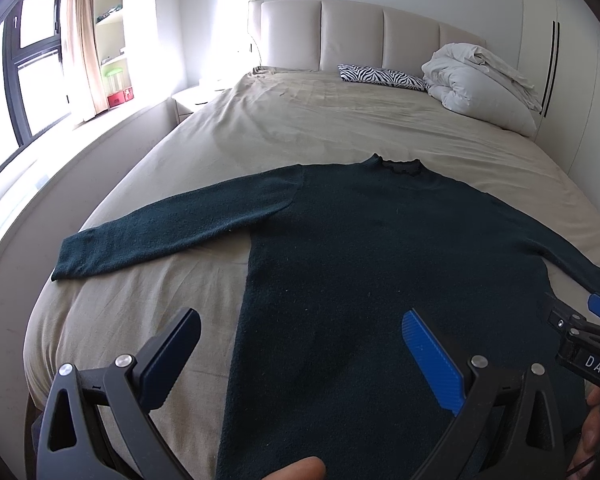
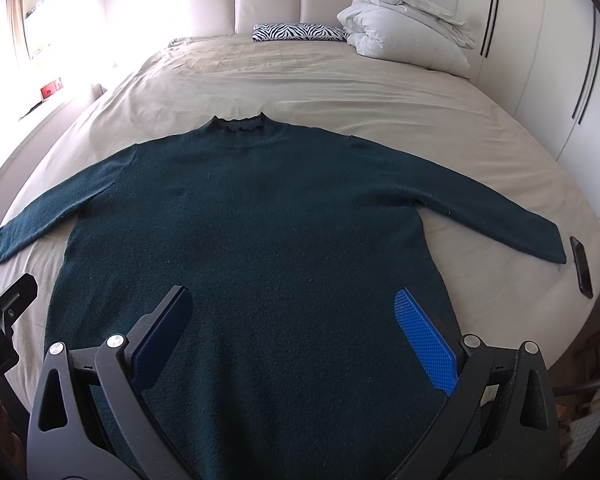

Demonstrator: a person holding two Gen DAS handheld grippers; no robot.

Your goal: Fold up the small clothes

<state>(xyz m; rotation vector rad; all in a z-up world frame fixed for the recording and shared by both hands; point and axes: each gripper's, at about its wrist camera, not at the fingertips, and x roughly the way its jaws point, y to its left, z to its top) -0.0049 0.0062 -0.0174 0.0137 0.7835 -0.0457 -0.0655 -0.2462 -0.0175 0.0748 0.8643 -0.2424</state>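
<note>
A dark green long-sleeved sweater (image 1: 380, 248) (image 2: 260, 220) lies flat on the bed, collar toward the headboard and both sleeves spread out. My left gripper (image 1: 300, 320) hovers open over the sweater's lower left edge, with nothing between its fingers. My right gripper (image 2: 292, 300) hangs open above the lower middle of the sweater, also empty. The right gripper (image 1: 588, 320) shows at the right edge of the left wrist view, and the left gripper (image 2: 4, 308) at the left edge of the right wrist view.
The bed (image 2: 340, 88) has a beige sheet. A zebra-print pillow (image 2: 300, 33) and a bundled white duvet (image 2: 404, 28) lie by the headboard. A black phone (image 2: 582, 266) rests beside the right sleeve's cuff. Wardrobe doors (image 2: 540, 60) stand on the right, a window (image 1: 32, 60) on the left.
</note>
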